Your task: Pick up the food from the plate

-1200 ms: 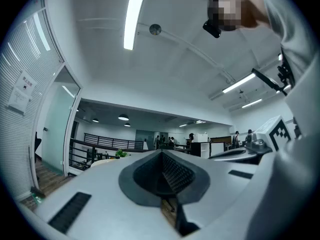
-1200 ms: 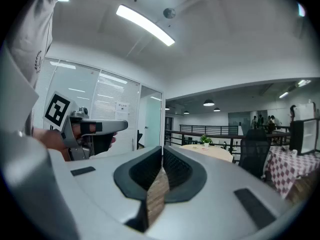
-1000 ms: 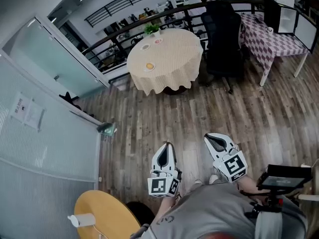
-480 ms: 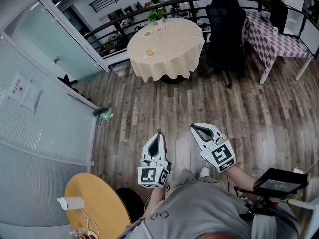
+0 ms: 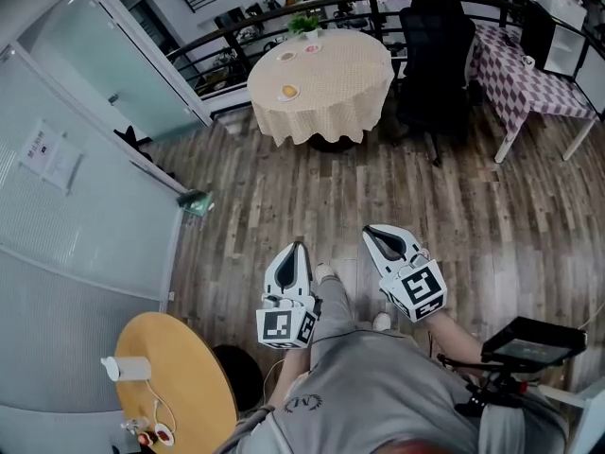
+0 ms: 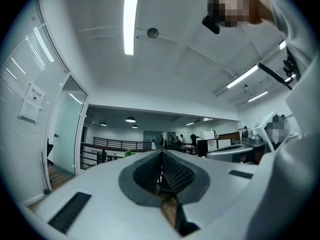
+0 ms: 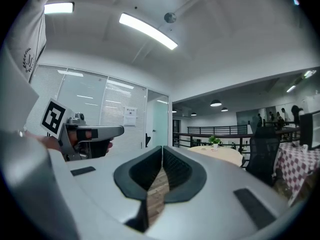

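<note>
A plate (image 5: 289,91) with orange food sits near the front edge of a round table (image 5: 326,112) with a cream cloth, far ahead across the wooden floor. Two more small plates (image 5: 286,56) lie farther back, beside a potted plant (image 5: 304,25). My left gripper (image 5: 297,247) and right gripper (image 5: 370,231) are held low in front of the person, far short of the table. Both are shut and empty. In the left gripper view the pads (image 6: 170,171) meet. The right gripper view shows its jaws together (image 7: 161,154) and the table (image 7: 220,154) in the distance.
A black office chair (image 5: 433,45) stands right of the round table, and a checkered table (image 5: 529,78) beyond it. A glass partition (image 5: 76,216) runs along the left. A small yellow table (image 5: 180,386) is at the lower left. A railing (image 5: 274,12) backs the room.
The person has stepped forward: a shoe now shows between the grippers, and the yellow table has shifted left. Both grippers stay shut, in much the same pose.
</note>
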`<state>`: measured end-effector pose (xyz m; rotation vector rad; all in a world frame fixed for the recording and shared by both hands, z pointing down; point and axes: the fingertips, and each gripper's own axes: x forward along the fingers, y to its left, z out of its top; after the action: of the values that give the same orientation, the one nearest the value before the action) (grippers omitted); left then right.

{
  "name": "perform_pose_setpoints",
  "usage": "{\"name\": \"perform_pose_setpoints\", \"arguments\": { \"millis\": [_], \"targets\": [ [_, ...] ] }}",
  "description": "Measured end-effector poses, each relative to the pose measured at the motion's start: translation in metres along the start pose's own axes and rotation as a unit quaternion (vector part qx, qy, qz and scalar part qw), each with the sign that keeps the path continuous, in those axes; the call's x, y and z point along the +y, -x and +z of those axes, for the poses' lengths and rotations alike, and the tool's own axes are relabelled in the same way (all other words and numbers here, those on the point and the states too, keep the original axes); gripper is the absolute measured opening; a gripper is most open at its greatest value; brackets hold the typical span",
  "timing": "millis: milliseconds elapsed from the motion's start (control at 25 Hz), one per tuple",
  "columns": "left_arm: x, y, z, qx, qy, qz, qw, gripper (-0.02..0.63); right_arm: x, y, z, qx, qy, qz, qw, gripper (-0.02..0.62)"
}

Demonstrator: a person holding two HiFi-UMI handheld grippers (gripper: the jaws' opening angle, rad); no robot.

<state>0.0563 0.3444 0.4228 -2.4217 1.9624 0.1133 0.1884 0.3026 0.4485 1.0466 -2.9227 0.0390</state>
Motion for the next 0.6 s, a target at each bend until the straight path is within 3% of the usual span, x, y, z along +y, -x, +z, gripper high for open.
{"name": "perform_pose_setpoints", "arguments": {
  "millis": [600],
  "targets": [
    [0.017, -0.038, -0.01, -0.01, -0.004, 0.002, 0.9999, 0.009, -0.022, -0.036, -0.025, 0.026, -0.054, 0.017, 0.998, 0.018]
  ]
}}
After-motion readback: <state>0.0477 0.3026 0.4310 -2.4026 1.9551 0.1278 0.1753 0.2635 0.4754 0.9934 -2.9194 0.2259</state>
